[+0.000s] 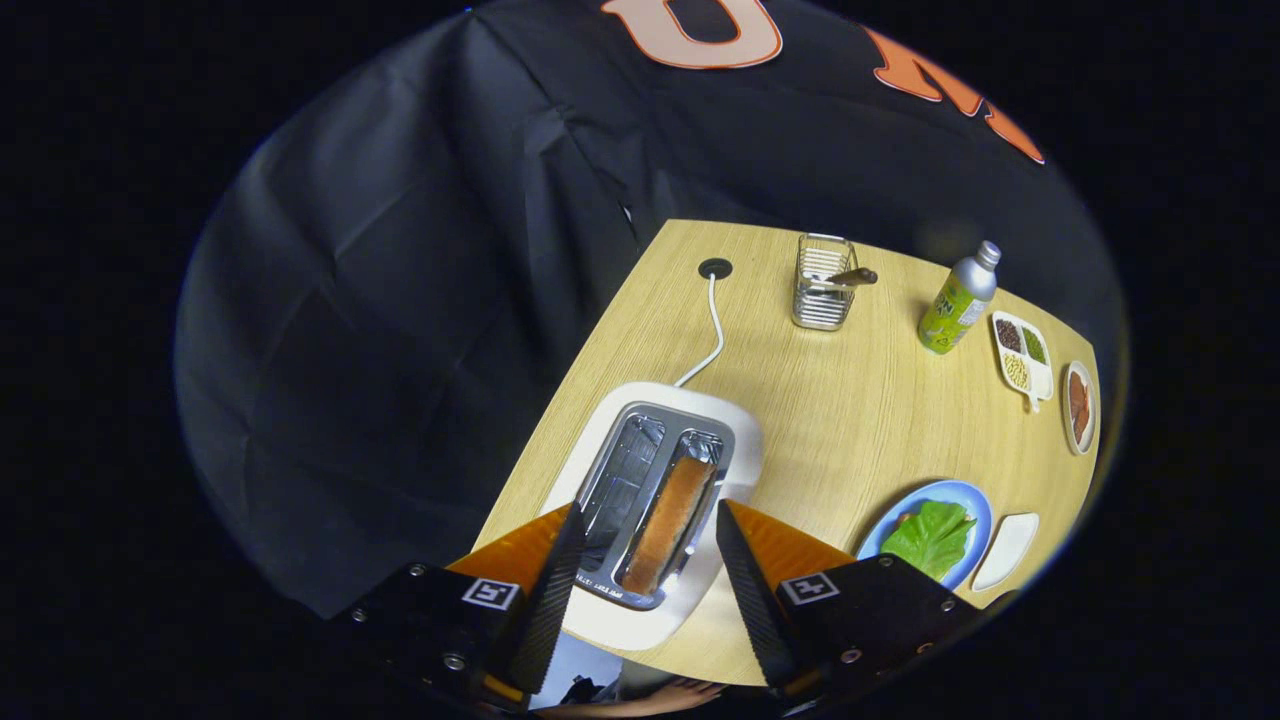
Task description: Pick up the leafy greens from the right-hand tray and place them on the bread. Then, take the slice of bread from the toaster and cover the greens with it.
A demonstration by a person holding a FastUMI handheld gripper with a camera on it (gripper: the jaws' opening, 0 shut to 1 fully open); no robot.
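Observation:
A white toaster [735, 440] sits on the wooden table [860, 420], directly below and between my fingers. A slice of bread [668, 523] stands in its right-hand slot; the left slot looks empty. My gripper [648, 512] hangs open above the toaster, one finger on each side of the slots, touching nothing. To the right of the fingers, a blue plate [975, 500] holds a green leaf [932, 538]; whatever lies beneath the leaf is hidden. A small white tray [1008, 550] lies just right of the plate.
The toaster's white cord [712, 335] runs back to a grommet hole [715, 268]. Farther back stand a wire utensil holder [822, 285] and a green bottle [958, 300]. A divided white dish [1022, 358] and a small dish with brown contents [1078, 405] sit at the far right.

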